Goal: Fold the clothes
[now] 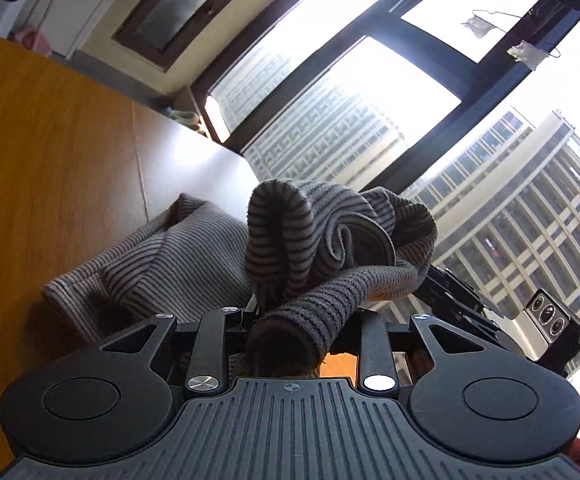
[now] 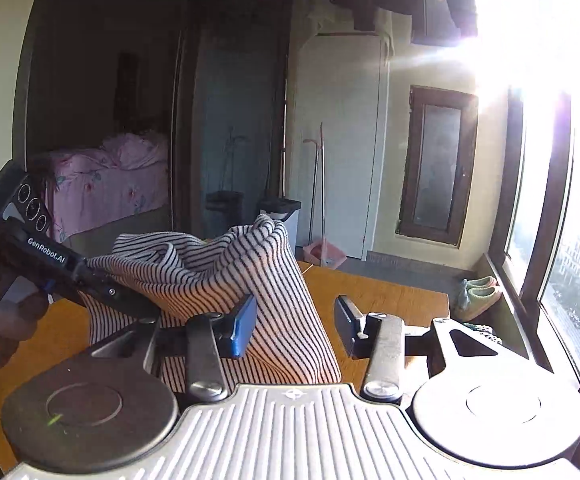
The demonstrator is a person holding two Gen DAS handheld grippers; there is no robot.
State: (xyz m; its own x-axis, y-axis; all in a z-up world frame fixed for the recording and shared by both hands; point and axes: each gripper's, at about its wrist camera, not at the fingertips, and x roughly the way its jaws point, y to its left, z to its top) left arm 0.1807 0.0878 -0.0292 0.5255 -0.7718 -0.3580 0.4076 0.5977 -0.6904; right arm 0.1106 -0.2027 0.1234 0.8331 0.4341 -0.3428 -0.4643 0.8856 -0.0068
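Note:
A grey-and-black striped knit garment (image 1: 329, 240) is bunched up and lifted off the wooden table (image 1: 50, 140). My left gripper (image 1: 290, 332) is shut on a fold of it; its fingertips are hidden by the cloth. The rest of the garment (image 1: 162, 264) trails down to the table on the left. In the right wrist view the same striped garment (image 2: 250, 288) hangs raised between the grippers. My right gripper (image 2: 295, 326) is open, its blue-padded fingers (image 2: 244, 326) on either side of the cloth without closing on it. The left gripper's body (image 2: 50, 256) holds the cloth's left edge.
Large windows (image 1: 369, 100) with dark frames stand just beyond the table. A pair of green slippers (image 2: 477, 292) lies by the window. A broom and pink dustpan (image 2: 321, 248) lean against the far wall. A bed with pink sheets (image 2: 106, 180) is in the back room.

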